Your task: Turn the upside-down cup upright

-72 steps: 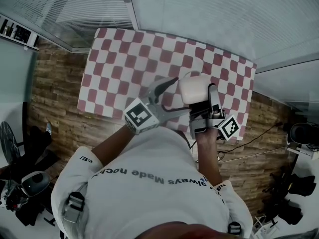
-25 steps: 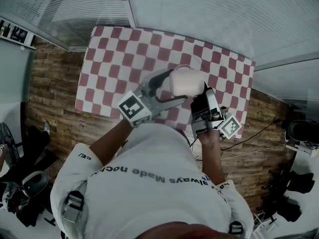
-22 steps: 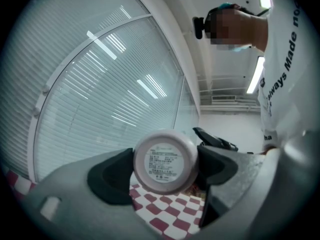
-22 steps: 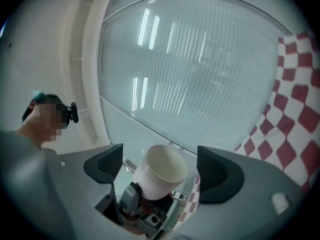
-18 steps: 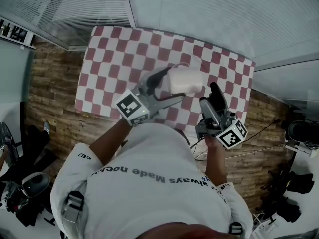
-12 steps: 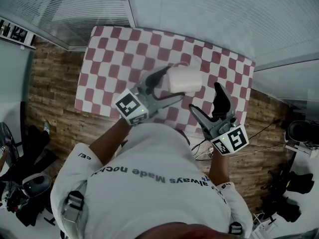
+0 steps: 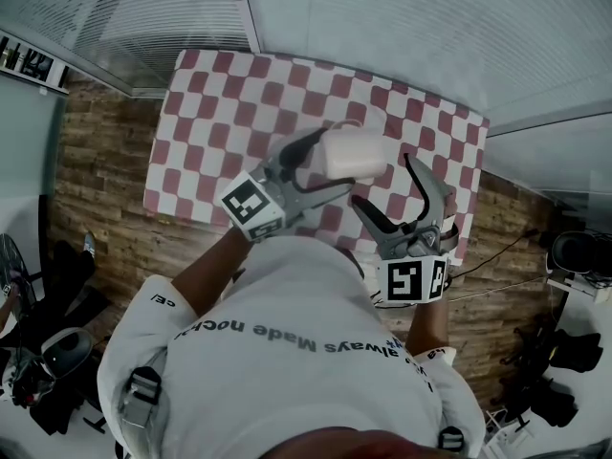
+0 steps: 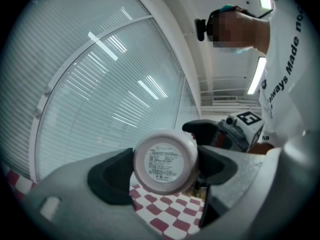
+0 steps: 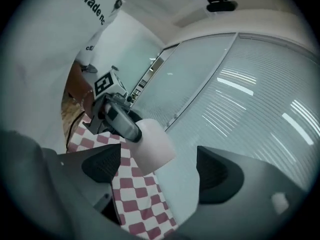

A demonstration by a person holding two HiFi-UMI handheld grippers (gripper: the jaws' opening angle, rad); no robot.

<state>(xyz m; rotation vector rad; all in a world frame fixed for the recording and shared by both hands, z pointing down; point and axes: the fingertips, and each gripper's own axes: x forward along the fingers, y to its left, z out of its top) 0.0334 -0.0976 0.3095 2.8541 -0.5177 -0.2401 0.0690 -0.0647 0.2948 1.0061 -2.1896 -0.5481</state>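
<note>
A white cup hangs on its side above the red-and-white checked table. My left gripper is shut on it. In the left gripper view the cup's labelled base faces the camera, squeezed between both pads. My right gripper stands to the right of the cup and apart from it. Its jaws are opening and nothing is between them. In the right gripper view the cup shows ahead of my right gripper, with the left gripper clamped on it.
A glass wall with blinds runs behind the table. Wooden floor surrounds the table, with cables and dark equipment at the right. The person's white shirt fills the bottom of the head view.
My right gripper drew back from the cup toward the person and rolled over, so its marker cube now faces the head camera. The left gripper kept still with the cup.
</note>
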